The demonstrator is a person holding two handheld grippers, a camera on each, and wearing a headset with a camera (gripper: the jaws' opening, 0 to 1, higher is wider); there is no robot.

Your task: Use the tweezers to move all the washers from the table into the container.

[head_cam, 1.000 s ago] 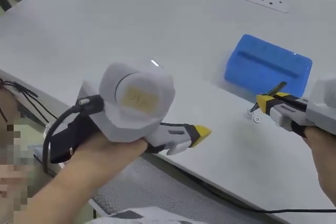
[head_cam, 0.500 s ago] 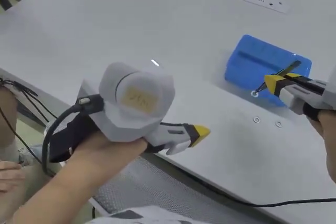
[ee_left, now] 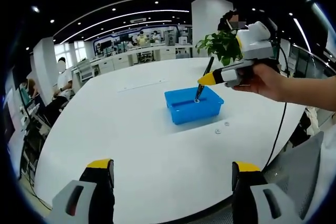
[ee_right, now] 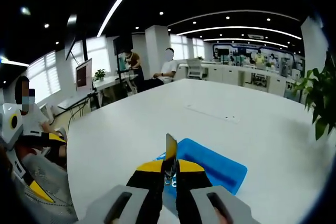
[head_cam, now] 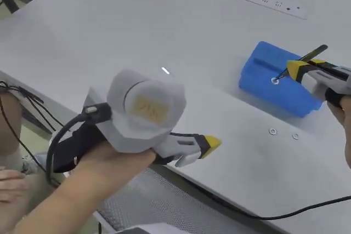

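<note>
My right gripper point(head_cam: 296, 70) is shut on black tweezers point(head_cam: 307, 58), whose tip holds a small washer point(head_cam: 275, 81) just over the blue container point(head_cam: 263, 83). In the right gripper view the tweezers point(ee_right: 170, 153) stick up between the closed yellow jaws, with the container point(ee_right: 215, 169) just beyond. Two washers point(head_cam: 272, 131) point(head_cam: 295, 136) lie on the white table in front of the container. My left gripper point(head_cam: 210, 143) hovers open near the table's front edge, far left of the container. The left gripper view shows the container point(ee_left: 193, 107), the right gripper point(ee_left: 207, 80) and the washers point(ee_left: 217, 131).
A power strip point(head_cam: 263, 1) is set into the white table point(head_cam: 137, 36) at the far side. A black cable point(head_cam: 296, 212) runs along the front edge at the right. A person's hand point(head_cam: 11, 182) rests at the lower left.
My right gripper has lifted the tweezers with a washer off the table and carried it up and back over the blue container. The left gripper has stayed put.
</note>
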